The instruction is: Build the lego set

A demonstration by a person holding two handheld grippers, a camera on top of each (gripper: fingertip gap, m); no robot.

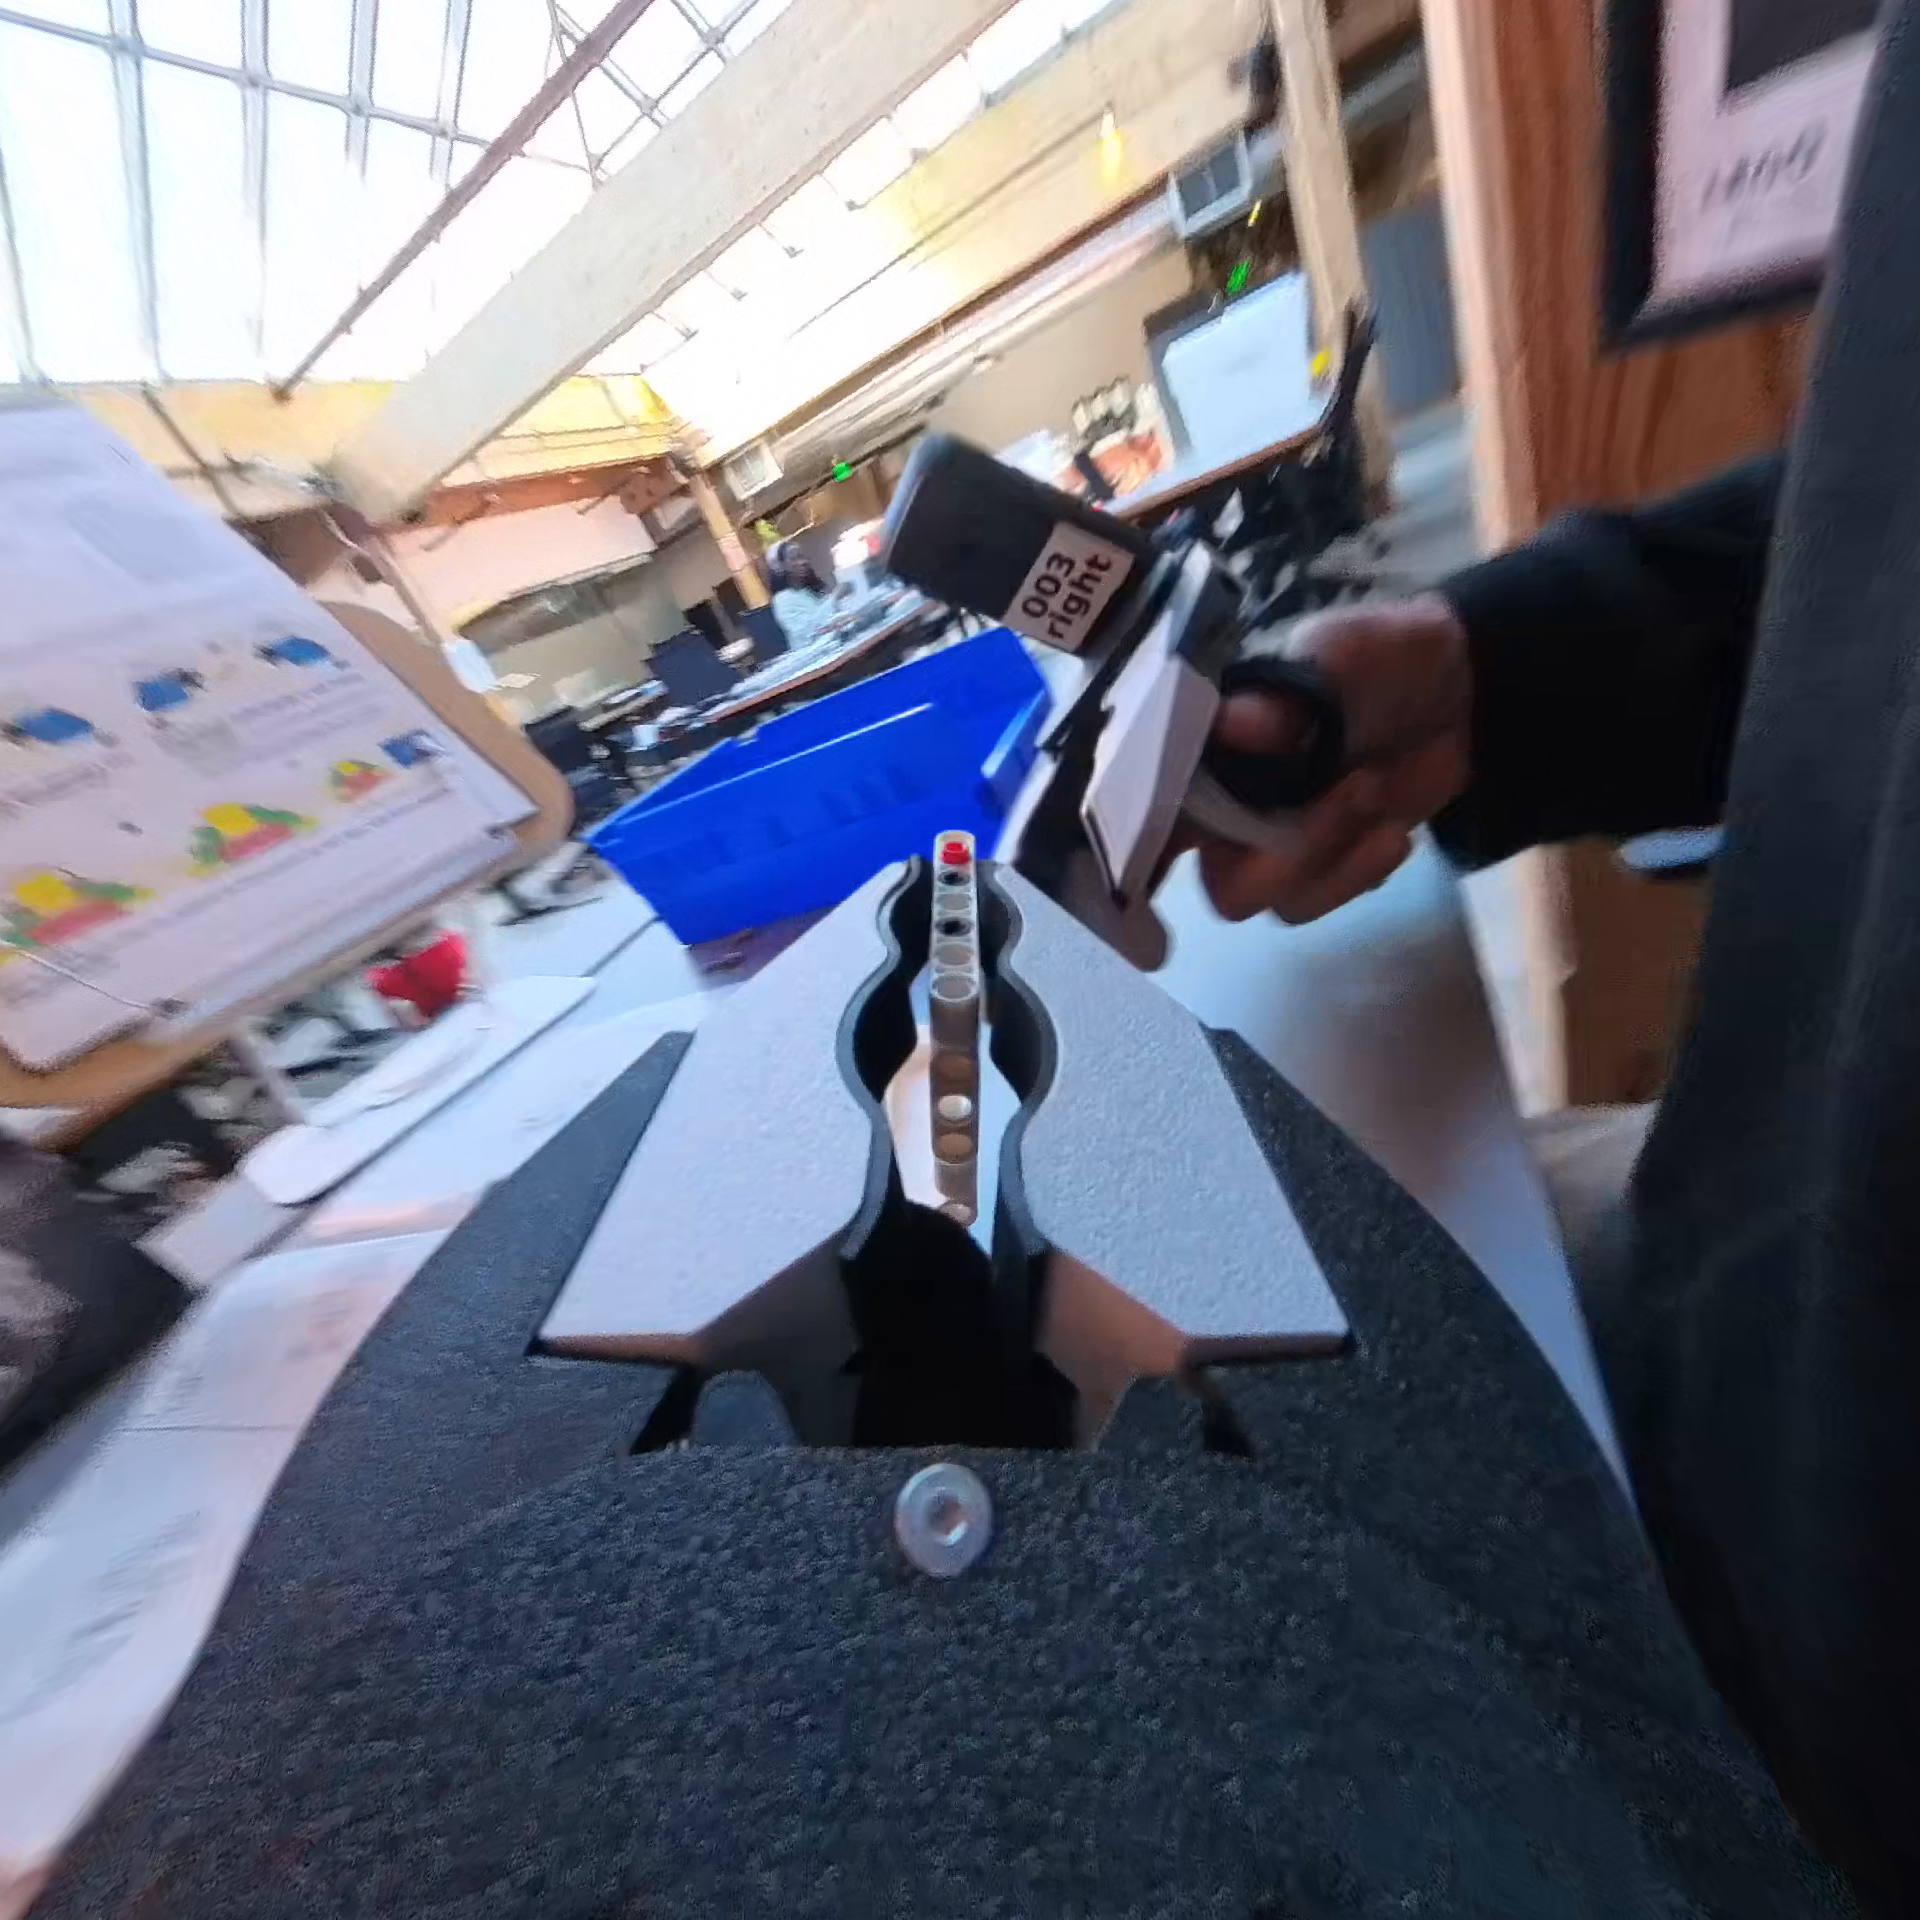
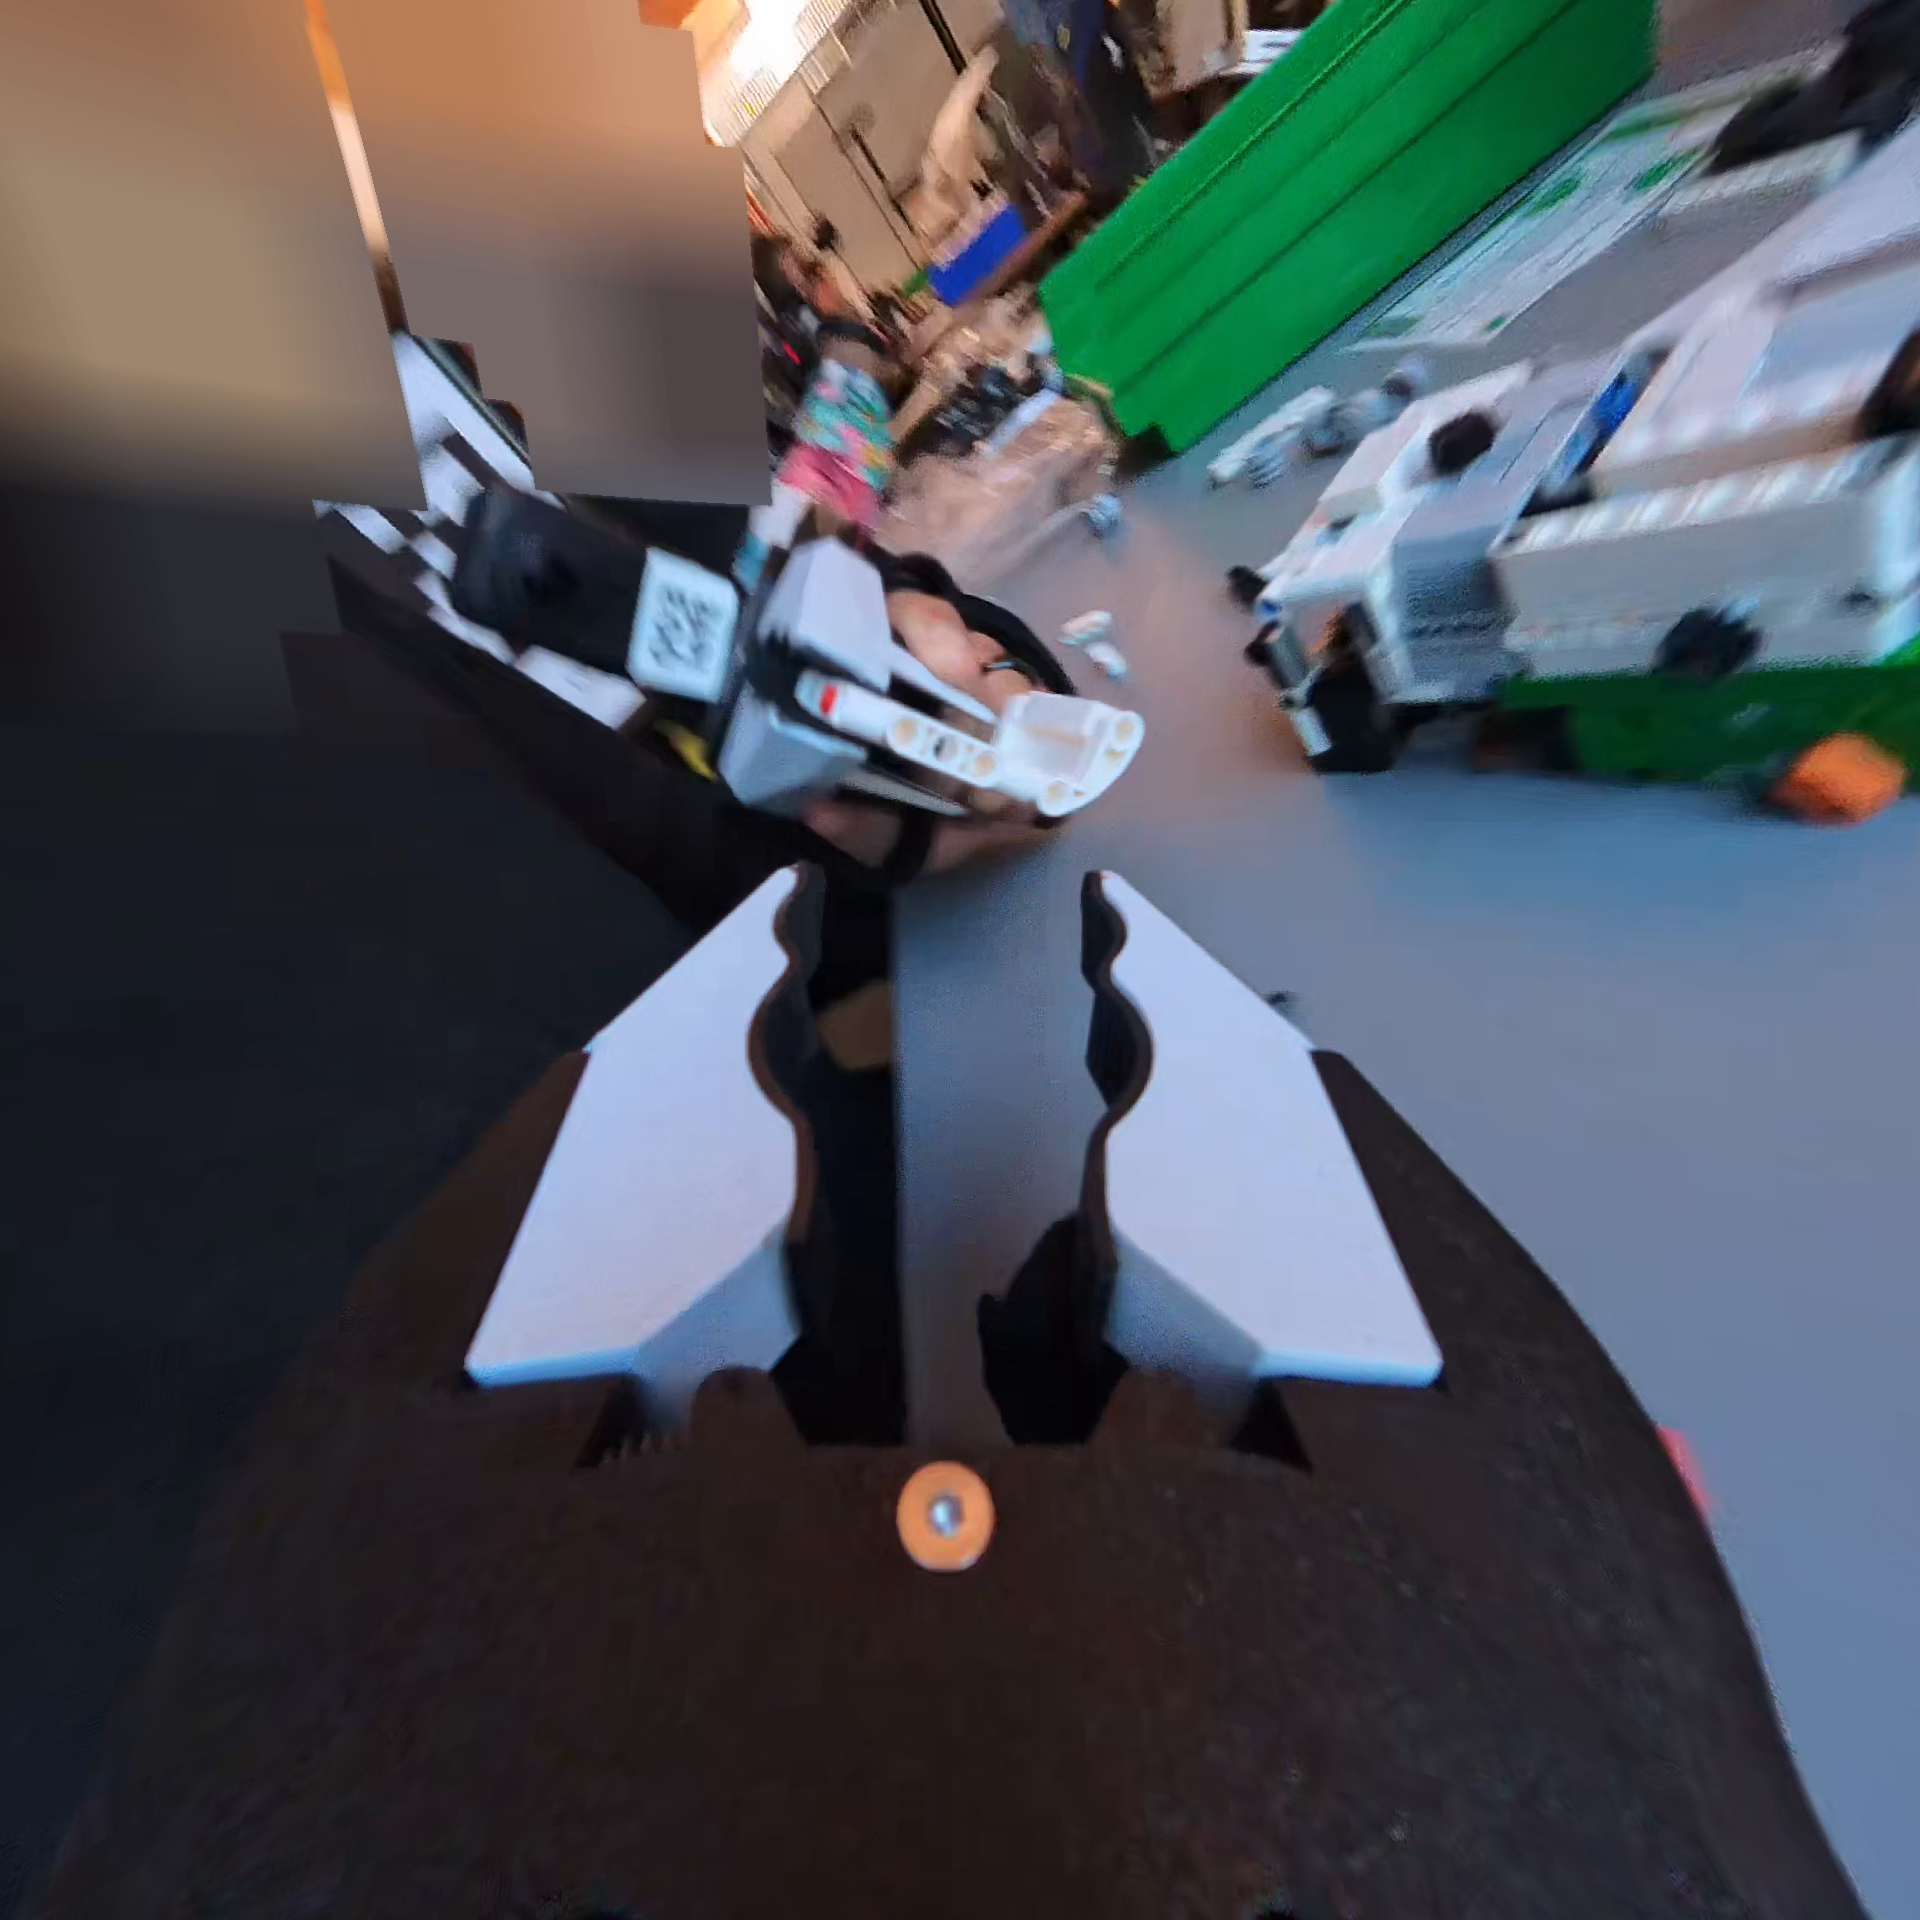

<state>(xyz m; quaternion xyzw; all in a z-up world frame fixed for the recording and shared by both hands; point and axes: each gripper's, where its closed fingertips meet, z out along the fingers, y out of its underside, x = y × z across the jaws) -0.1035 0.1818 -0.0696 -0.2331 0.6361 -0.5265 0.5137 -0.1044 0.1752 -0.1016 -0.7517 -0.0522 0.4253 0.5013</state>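
Note:
My left gripper is shut on a light grey holed lego beam with a red pin at its far tip, held up in the air. The right wrist view shows the same beam assembly sticking out of the left gripper, with a white connector block at its end. My right gripper is open and empty above the grey table. It also shows in the left wrist view, held in a hand to the right. A partly built white and green lego vehicle stands at the right.
A blue bin stands behind the beam. An instruction sheet on a board stands at the left. A green bin is at the back. Small loose lego parts lie on the table; an orange piece lies by the vehicle.

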